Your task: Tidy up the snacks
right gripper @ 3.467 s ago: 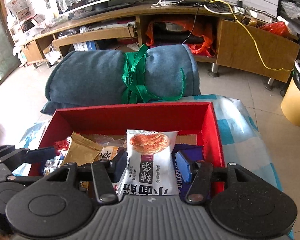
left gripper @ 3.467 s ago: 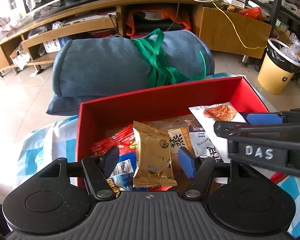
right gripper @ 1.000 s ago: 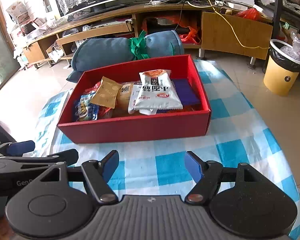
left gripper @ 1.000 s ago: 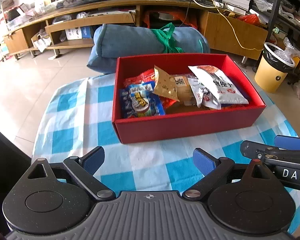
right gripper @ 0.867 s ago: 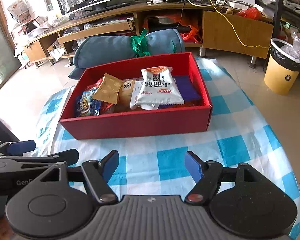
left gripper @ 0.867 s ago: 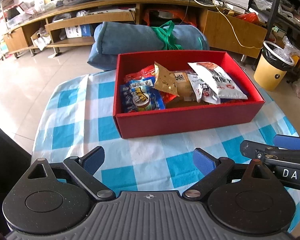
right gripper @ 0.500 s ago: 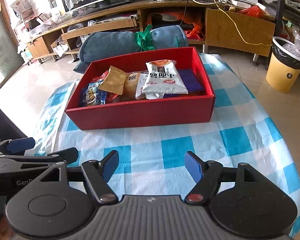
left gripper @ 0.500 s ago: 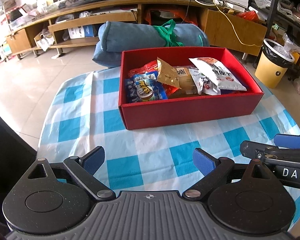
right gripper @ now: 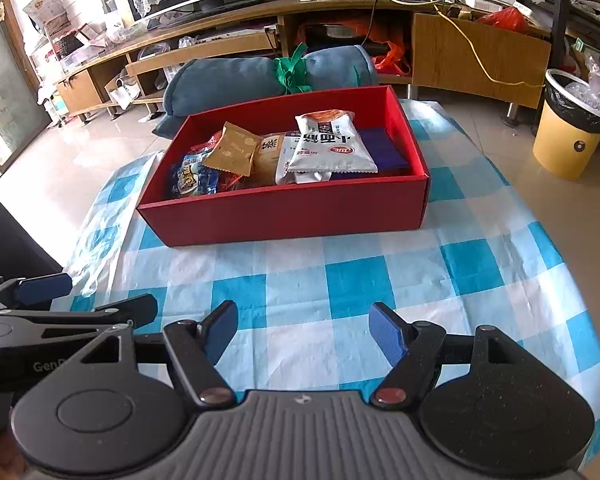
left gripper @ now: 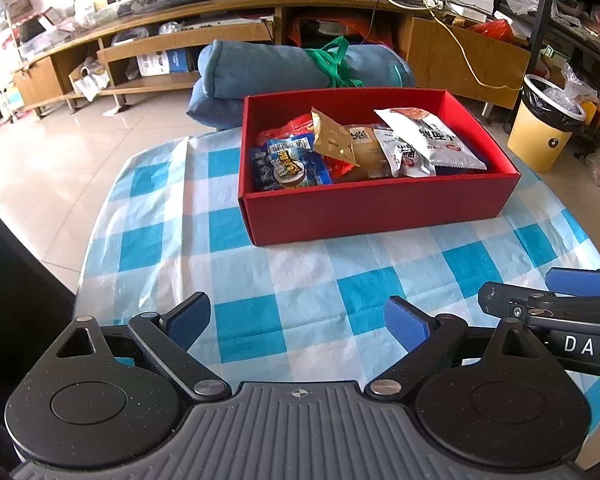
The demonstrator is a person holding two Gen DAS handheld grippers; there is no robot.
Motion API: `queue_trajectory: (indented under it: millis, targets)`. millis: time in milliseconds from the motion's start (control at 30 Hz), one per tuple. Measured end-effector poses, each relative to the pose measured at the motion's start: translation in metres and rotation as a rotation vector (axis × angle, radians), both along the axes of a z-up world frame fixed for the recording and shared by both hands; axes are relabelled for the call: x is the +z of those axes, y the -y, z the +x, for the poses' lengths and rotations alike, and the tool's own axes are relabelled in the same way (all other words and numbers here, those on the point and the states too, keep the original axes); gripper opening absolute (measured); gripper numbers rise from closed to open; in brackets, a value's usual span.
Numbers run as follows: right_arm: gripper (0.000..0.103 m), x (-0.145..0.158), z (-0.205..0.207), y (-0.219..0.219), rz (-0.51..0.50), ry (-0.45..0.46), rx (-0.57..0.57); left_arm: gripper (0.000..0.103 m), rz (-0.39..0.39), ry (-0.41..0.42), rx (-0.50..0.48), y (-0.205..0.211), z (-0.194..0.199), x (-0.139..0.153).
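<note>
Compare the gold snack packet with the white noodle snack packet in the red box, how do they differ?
The gold packet is plain tan-gold with faint round marks; the white packet carries a food picture, black characters and a red logo. The gold packet is smaller and lies left of centre; the white packet is larger and lies right of centre. Both rest tilted on top of other snacks inside the red box, and neither gripper holds them.

I see the red box [left gripper: 376, 212] lying open and level on the checked cloth [left gripper: 308, 280]. Inside it, a white packet [left gripper: 432, 140] leans at the right, a gold packet [left gripper: 336, 142] mid-box, a blue packet [left gripper: 288, 166] at the left.
</note>
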State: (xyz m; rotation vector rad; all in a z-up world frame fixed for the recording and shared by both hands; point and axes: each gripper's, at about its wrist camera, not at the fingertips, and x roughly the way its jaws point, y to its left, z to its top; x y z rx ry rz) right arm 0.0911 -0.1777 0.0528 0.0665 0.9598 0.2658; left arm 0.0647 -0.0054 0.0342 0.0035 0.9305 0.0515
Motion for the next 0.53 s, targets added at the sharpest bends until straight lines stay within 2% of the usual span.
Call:
queue_trajectory:
  millis: [533]
  targets:
    - [0.067,-0.0009,0.0018,-0.0026,0.005,-0.005,0.010,0.096,0.003,-0.003,0.015,-0.0024,-0.0010,0.0004]
